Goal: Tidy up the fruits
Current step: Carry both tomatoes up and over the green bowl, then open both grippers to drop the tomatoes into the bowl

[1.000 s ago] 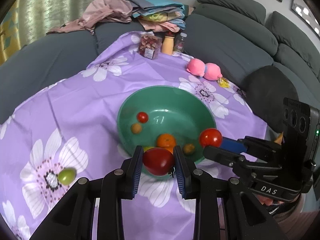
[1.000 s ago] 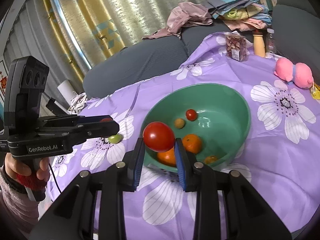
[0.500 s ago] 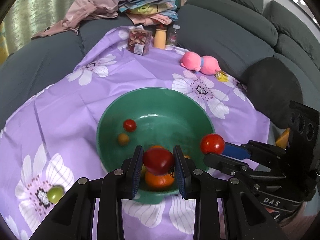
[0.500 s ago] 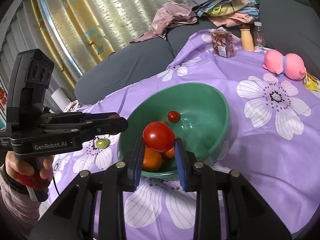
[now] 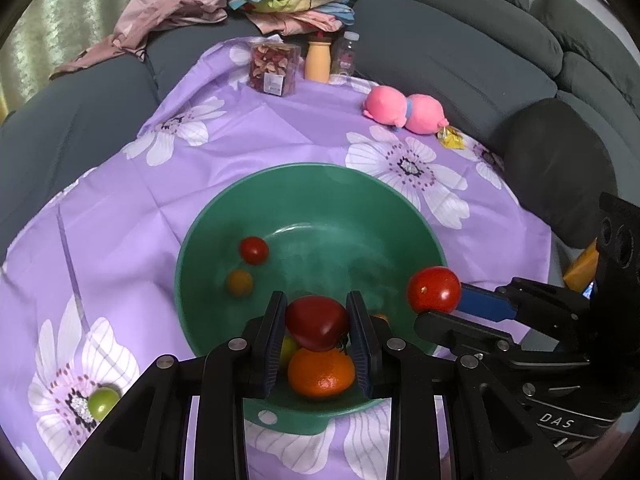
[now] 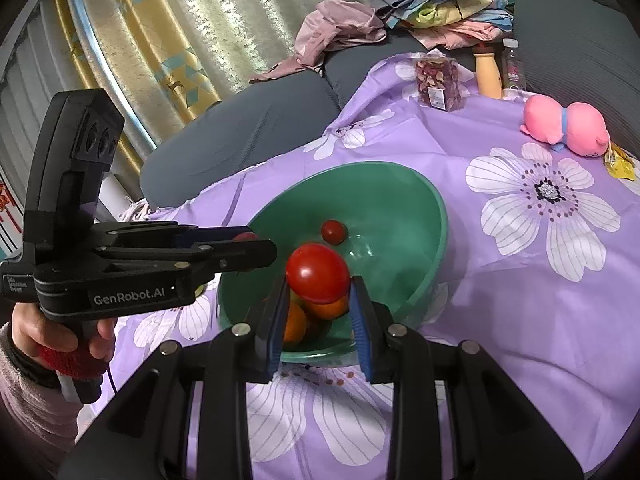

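Left tool pinching a dark red tomato, lower centre of the left wrist view, above the near half of the green bowl. Right tool pinching a brighter red tomato, centre of the right wrist view, over the bowl's near rim. In the left view that second tomato sits at right centre, at the bowl's right rim. In the bowl: orange directly under the left tool, small red tomato and small brownish fruit at left. Green fruit alone on the purple floral cloth covering the surface, lower left, well apart from the bowl.
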